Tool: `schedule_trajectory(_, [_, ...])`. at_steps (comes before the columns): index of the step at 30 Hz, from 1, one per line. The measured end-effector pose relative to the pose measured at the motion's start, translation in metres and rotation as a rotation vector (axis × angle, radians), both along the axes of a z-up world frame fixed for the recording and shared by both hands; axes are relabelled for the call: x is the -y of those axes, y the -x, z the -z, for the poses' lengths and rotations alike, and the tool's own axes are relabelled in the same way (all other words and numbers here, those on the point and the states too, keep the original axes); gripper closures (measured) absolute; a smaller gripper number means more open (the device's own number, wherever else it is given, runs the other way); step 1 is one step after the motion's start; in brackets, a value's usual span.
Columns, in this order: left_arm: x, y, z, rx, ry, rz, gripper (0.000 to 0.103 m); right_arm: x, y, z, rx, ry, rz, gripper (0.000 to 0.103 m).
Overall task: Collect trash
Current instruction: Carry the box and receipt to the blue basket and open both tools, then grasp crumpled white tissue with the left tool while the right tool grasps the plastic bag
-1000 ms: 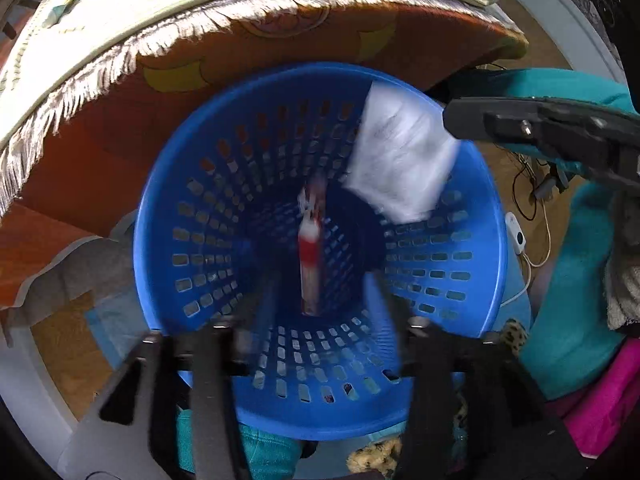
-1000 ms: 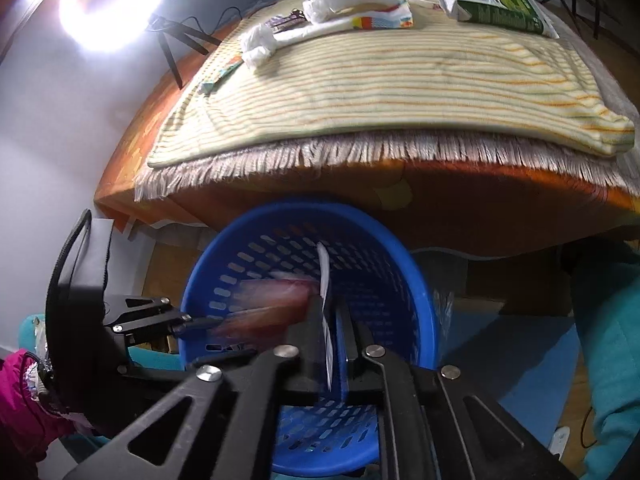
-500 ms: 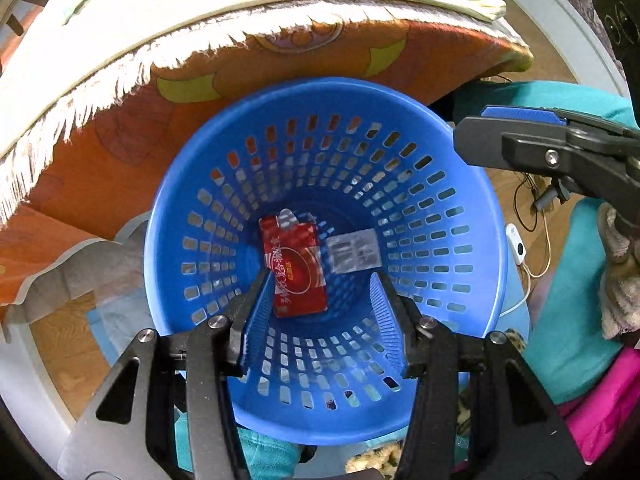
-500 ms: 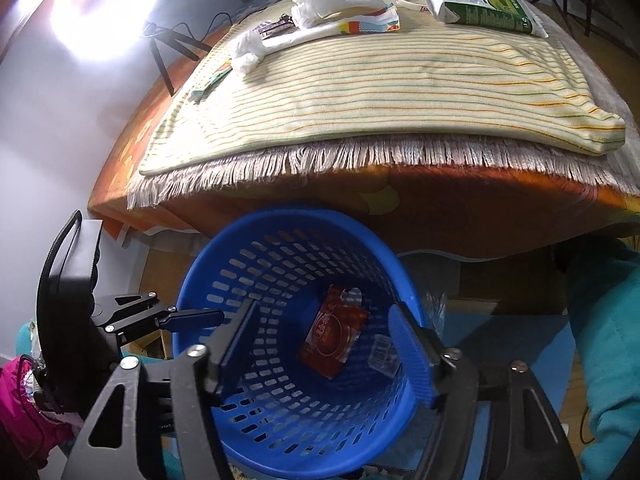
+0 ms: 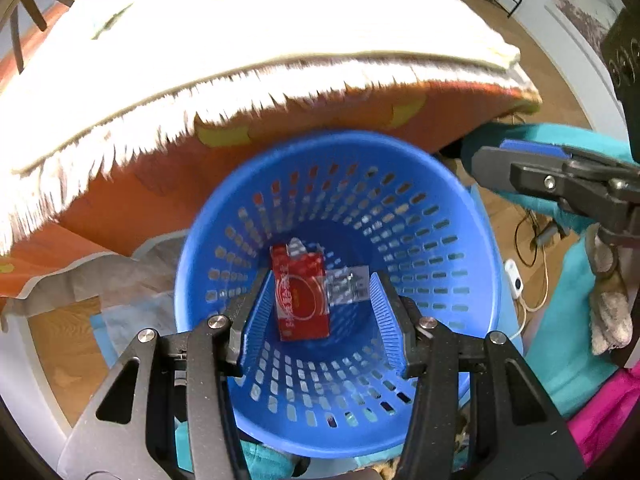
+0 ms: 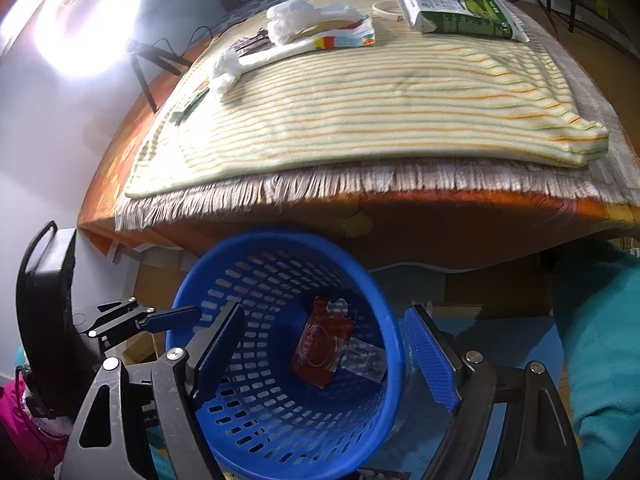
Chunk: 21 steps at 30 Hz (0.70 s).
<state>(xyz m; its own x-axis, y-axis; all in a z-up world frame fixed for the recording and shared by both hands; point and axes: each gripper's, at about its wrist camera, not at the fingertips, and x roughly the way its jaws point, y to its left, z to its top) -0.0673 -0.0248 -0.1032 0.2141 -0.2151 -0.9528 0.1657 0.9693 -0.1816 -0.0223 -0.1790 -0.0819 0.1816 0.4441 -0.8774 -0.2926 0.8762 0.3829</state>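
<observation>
A blue perforated basket (image 5: 420, 216) (image 6: 256, 276) stands on the floor below the table's edge. At its bottom lie a red packet (image 5: 302, 296) (image 6: 320, 344) and a small clear wrapper (image 5: 348, 286) (image 6: 364, 360). My left gripper (image 5: 322, 320) hangs open over the basket with nothing between its fingers. My right gripper (image 6: 320, 352) is also above the basket, its jaws opening and empty; in the left wrist view the right gripper (image 5: 520, 168) shows at the right over the rim. More trash lies on the table: a crumpled white bag (image 6: 296, 20), a colourful wrapper (image 6: 348, 36), a green carton (image 6: 452, 8).
A striped cloth (image 6: 380, 112) with a fringe covers the table over an orange tablecloth (image 6: 460, 224). A twisted white tissue (image 6: 228, 68) and a small green wrapper (image 6: 192, 100) lie at its left. Teal fabric (image 6: 600, 340) is at the right, cables (image 5: 528, 240) on the wooden floor.
The right gripper, shut on a thin wrapper a second ago, has spread its jaws; wrapper and red packet have fallen and now lie at the basket's bottom. The left gripper rose a little.
</observation>
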Motion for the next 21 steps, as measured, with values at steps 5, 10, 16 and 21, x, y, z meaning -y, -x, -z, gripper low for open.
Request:
schedule_trajectory(5, [-0.003, -0.017, -0.016, 0.027, -0.001, -0.011, 0.053, 0.002, -0.014, -0.013, 0.039, 0.009, 0.001, 0.014])
schedule_trajectory(10, [-0.015, -0.045, -0.035, 0.060, -0.003, -0.052, 0.052, 0.002, -0.037, -0.034, 0.095, 0.004, -0.011, 0.014])
schedule_trajectory(16, [-0.033, -0.080, -0.053, 0.105, 0.000, -0.122, 0.052, 0.001, -0.067, -0.063, 0.185, -0.026, -0.010, 0.009])
schedule_trajectory(21, [-0.045, -0.110, -0.060, 0.133, -0.001, -0.166, 0.052, -0.010, -0.091, -0.081, 0.249, -0.014, -0.032, 0.009])
